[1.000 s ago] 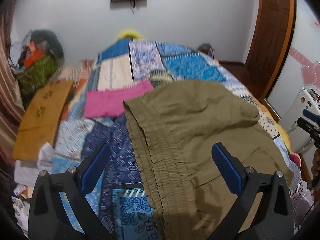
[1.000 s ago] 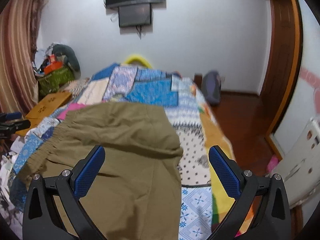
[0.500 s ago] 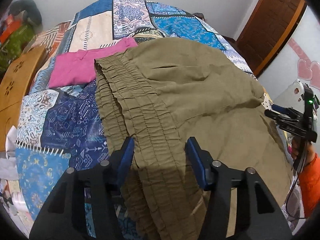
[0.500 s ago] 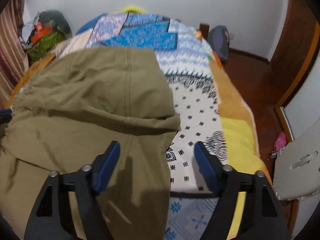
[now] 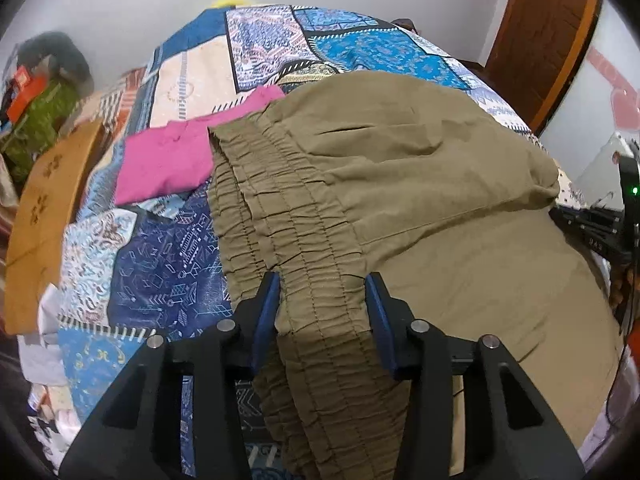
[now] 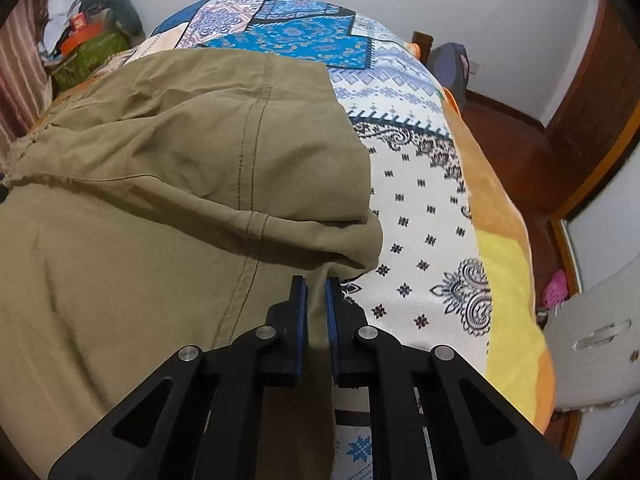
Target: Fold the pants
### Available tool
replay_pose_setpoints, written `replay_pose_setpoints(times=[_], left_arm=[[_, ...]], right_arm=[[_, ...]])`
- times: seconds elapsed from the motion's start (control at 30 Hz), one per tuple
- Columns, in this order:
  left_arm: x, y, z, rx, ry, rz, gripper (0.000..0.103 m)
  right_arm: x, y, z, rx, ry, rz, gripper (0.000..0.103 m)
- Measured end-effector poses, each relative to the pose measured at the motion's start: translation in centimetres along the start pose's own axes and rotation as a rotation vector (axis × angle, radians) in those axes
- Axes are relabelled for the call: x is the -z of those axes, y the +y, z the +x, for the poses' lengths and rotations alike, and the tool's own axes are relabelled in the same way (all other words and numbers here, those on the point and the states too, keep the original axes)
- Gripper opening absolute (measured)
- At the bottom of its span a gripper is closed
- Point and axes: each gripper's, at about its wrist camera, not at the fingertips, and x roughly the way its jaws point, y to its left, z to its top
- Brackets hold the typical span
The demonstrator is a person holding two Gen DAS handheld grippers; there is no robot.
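Note:
Olive-green pants (image 5: 420,200) lie spread on a patchwork bedspread (image 5: 280,36), folded over once. Their gathered elastic waistband (image 5: 288,220) runs toward the left wrist camera. My left gripper (image 5: 322,300) is partly open, with its blue pads on either side of the waistband. In the right wrist view the pants (image 6: 160,184) fill the left half. My right gripper (image 6: 316,300) is shut on the pants' right edge, just below the folded-over flap (image 6: 352,240).
A pink garment (image 5: 176,156) lies on the bed left of the waistband. A wooden board (image 5: 44,216) and clutter stand along the bed's left side. A wooden door (image 5: 548,28) and floor (image 6: 516,152) are to the right. A white object (image 6: 600,336) stands by the bed's right edge.
Both grippers dropped toward the pants and narrowed. The right one closed fully on the pants' right edge. The left one moved around the waistband and closed partway.

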Motion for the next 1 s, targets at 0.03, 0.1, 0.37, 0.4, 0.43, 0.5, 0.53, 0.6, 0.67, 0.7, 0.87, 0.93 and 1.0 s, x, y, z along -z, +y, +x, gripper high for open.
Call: replay_pose_setpoints(times=[0.03,0.1,0.37,0.4,0.43,0.5,0.53,0.6,0.67,0.7,0.87,0.93,1.0], left_arm=[[0.1,0.1,-0.1,0.012,0.003,-0.005,0.045],[0.0,0.6,-0.7,0.053,0.003,-0.024,0.047],[-2.5,2.0,-3.1,0.056,-0.056,-0.072,0.055],[-3.0,2.2,-2.8,0.056,-0.053,-0.086,0.057],[-3.5,2.5,-2.3,0.057,-0.047,-0.096,0.058],[-4.4,2.8,-1.1,0.061,-0.024,-0.105,0.059],[-4.9,2.9,-0.1,0.067,-0.002,-0.111,0.059],[-5.3,3.2,1.3,0.075,0.027,-0.12,0.059],[-5.3,3.2,2.7,0.074,0.053,-0.128,0.059],[-5.3,3.2,3.0,0.067,0.047,-0.121,0.059],[-5.1,2.6,3.4,-0.005,0.002,-0.033,0.054],[-4.9,2.4,3.6,-0.054,-0.009,0.005,0.053],[-4.9,2.5,4.2,-0.08,-0.002,0.01,0.053]], right_arm=[[-0.4,0.0,0.3,-0.001,0.007,0.008,0.008],[-0.6,0.2,-0.2,-0.001,0.017,-0.003,0.009],[-3.2,-1.4,-3.6,-0.034,-0.09,0.017,0.053],[-3.8,-1.6,-3.8,-0.039,-0.112,0.029,0.056],[-4.5,-1.8,-3.8,-0.041,-0.128,0.04,0.057],[-5.7,-1.8,-3.0,-0.046,-0.13,0.052,0.061],[-6.0,-1.7,-2.7,-0.052,-0.125,0.052,0.061],[-6.9,-1.5,-1.0,-0.07,-0.098,0.04,0.062],[-7.5,-1.3,1.3,-0.078,-0.052,0.03,0.061],[-7.4,-1.3,2.0,-0.087,-0.036,0.034,0.061],[-6.9,-0.6,4.5,-0.091,0.02,-0.001,0.022],[-6.7,0.0,4.5,-0.033,0.006,-0.047,0.015],[-6.6,-0.1,5.0,0.017,0.012,-0.046,0.008]])
